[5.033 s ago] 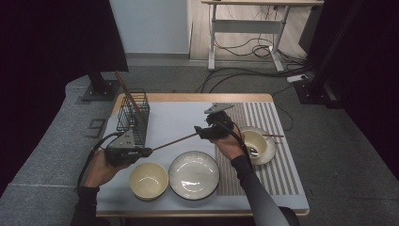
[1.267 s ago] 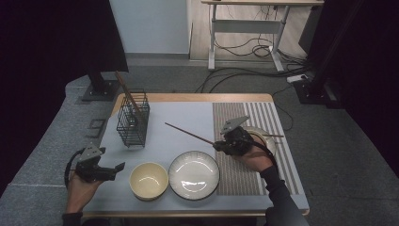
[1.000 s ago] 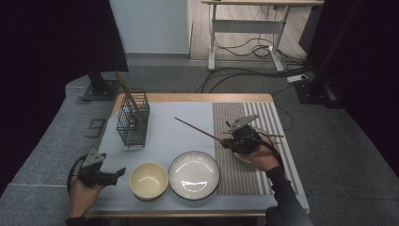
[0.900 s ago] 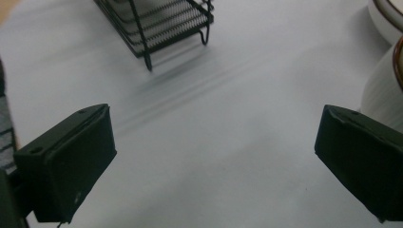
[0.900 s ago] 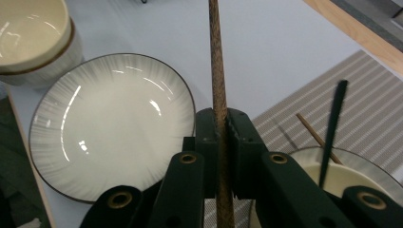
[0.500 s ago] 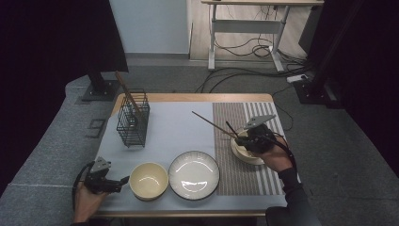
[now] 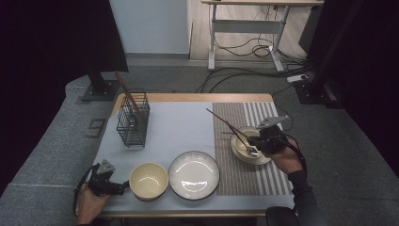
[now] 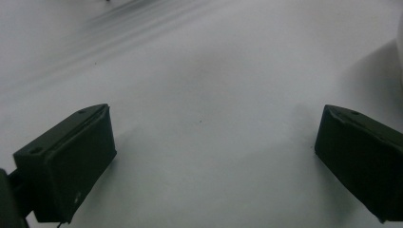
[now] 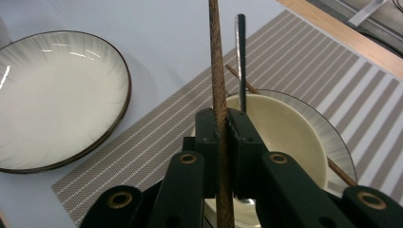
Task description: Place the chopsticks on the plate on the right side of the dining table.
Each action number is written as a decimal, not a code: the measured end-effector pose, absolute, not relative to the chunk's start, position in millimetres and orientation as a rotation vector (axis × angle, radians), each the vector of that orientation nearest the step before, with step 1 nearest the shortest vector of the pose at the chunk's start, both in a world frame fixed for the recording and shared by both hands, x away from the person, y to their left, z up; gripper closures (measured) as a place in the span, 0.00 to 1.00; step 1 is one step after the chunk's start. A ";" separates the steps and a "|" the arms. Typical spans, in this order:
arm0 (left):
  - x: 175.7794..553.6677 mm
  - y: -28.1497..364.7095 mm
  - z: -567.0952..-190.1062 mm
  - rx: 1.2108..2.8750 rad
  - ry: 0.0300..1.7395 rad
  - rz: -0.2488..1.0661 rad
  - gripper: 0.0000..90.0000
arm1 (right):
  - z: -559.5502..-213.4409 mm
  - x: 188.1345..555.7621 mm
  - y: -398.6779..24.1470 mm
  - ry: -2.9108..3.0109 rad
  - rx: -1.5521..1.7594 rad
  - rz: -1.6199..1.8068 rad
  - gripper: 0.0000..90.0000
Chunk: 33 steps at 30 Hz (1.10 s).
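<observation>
At the near edge, the left tongs (image 7: 123,187) hung wide and empty at nine o'clock of the yellow bowl (image 7: 148,180). Farther off, the right tongs (image 9: 223,124) clamped a chopstick (image 9: 216,71) over the small bowl (image 7: 248,146), holding a spoon (image 9: 241,57); setting it beside its mate seemed next.

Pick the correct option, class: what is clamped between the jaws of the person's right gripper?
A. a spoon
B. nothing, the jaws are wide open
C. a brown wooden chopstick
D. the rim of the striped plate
C: in the right gripper view, the right gripper is shut on the chopstick, above the small bowl.
</observation>
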<state>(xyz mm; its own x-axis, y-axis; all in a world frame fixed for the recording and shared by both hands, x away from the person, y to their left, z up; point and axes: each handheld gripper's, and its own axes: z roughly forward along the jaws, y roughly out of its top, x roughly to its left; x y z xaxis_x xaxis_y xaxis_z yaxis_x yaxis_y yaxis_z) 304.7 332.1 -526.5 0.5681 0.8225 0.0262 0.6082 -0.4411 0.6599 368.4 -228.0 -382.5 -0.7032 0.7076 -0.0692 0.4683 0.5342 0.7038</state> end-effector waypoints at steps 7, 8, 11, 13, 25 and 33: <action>306.1 332.8 -526.9 2.195 1.148 0.443 0.00 | -387.3 367.2 -242.0 2.399 1.019 0.936 0.93; 306.2 333.0 -526.9 2.198 1.146 0.443 0.00 | -388.1 367.1 -244.2 2.396 1.027 0.932 0.93; 306.2 333.0 -527.0 2.195 1.147 0.441 0.00 | -390.4 366.7 -251.4 2.380 1.051 0.924 0.93; 306.1 333.0 -527.1 2.195 1.147 0.441 0.00 | -392.1 366.5 -256.1 2.369 1.064 0.910 0.93; 306.1 333.1 -527.1 2.196 1.148 0.439 0.00 | -403.3 367.9 -281.3 2.301 1.156 0.857 0.93; 306.1 333.0 -527.2 2.193 1.150 0.440 0.00 | -414.0 371.8 -292.3 2.285 1.193 0.823 0.93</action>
